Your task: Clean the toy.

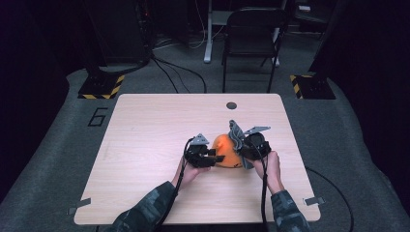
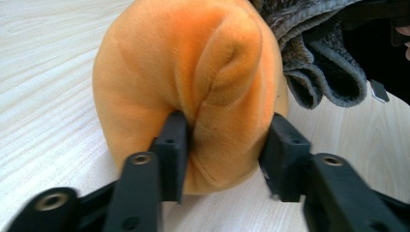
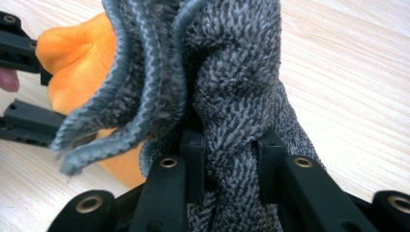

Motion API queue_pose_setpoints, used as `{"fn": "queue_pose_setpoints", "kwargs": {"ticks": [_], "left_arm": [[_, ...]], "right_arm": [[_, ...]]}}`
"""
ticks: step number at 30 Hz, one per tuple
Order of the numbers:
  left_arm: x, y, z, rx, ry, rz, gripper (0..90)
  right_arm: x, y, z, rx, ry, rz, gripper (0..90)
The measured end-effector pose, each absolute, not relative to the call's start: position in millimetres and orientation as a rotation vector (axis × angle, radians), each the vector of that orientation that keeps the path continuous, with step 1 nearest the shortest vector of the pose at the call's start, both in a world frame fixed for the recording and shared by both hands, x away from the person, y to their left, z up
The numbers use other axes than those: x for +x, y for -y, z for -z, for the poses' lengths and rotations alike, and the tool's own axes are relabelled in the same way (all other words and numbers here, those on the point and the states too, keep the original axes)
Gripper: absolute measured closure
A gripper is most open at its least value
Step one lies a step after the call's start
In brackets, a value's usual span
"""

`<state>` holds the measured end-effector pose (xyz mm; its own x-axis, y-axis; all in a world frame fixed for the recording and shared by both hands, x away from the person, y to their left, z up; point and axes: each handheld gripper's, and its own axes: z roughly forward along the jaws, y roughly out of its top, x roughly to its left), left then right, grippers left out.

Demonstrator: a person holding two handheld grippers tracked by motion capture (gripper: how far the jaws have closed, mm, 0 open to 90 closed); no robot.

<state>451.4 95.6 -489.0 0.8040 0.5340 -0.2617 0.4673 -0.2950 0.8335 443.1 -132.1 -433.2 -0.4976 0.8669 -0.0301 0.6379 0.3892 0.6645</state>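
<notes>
A light wooden table (image 1: 145,145) carries an orange plush (image 1: 225,147) and grey cloth (image 1: 235,129).

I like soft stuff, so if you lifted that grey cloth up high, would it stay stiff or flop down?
The grey cloth would probably flop: it already bunches into soft folds where the right gripper pinches it. Its fuzzy knit looks grippy, so it likely won't slip out. It seems light, and its loose edges droop against the orange cloth.
</notes>
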Motion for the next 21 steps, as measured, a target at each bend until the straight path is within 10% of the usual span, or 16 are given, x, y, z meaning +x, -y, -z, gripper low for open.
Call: {"fn": "queue_pose_setpoints", "kwargs": {"ticks": [10,21], "left_arm": [[450,-103,493,1.981,-0.635,-0.193,25.9],[445,-94,506,2.049,-0.544,-0.386,20.6]], "right_arm": [[448,137,435,1.326,-2.274,-0.854,71.4],[450,138,436,1.344,-2.276,-0.861,71.4]]}}
